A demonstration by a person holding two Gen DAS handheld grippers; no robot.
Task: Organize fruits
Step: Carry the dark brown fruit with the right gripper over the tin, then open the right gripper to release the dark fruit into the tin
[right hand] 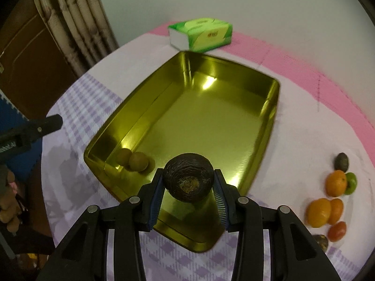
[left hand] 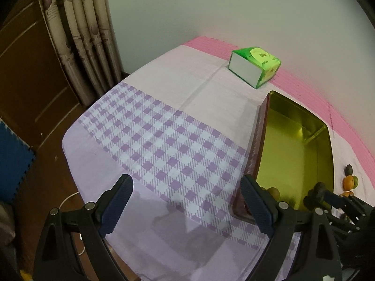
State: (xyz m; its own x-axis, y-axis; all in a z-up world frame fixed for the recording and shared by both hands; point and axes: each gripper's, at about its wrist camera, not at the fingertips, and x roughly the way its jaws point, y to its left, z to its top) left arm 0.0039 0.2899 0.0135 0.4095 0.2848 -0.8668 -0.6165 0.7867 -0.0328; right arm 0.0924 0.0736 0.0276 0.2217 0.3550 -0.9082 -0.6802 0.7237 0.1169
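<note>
A worktop (right hand: 293,107) covered with a lilac checked cloth over a pink mat carries one gold metal tray (right hand: 269,121), one green tissue pack (right hand: 201,35) and a scatter of fruit. The right claw (right hand: 188,195) is closed snugly on a dark, wrinkled avocado (right hand: 188,180), its two blue pads pressed to either side, holding it above the tray's near end. Inside the tray one small brownish-yellow fruit (right hand: 138,161) lies against the near-left wall, its reflection beside it in the shiny metal. Near the worktop's right edge, outside the tray, lies a loose cluster: three oranges (right hand: 336,182), one green fruit (right hand: 351,182), one small red-orange fruit (right hand: 337,230) and two dark fruits (right hand: 341,161), one at the far end and one at the near end, partly cut off. The left claw (left hand: 187,207) stands wide open and holds nothing, hovering over the checked cloth just left of the tray's near-left corner. Only the right wrist view shows the whole tray floor and the full fruit cluster; the left wrist view shows the tray's reddish outer wall and the bare left half of the cloth.
</note>
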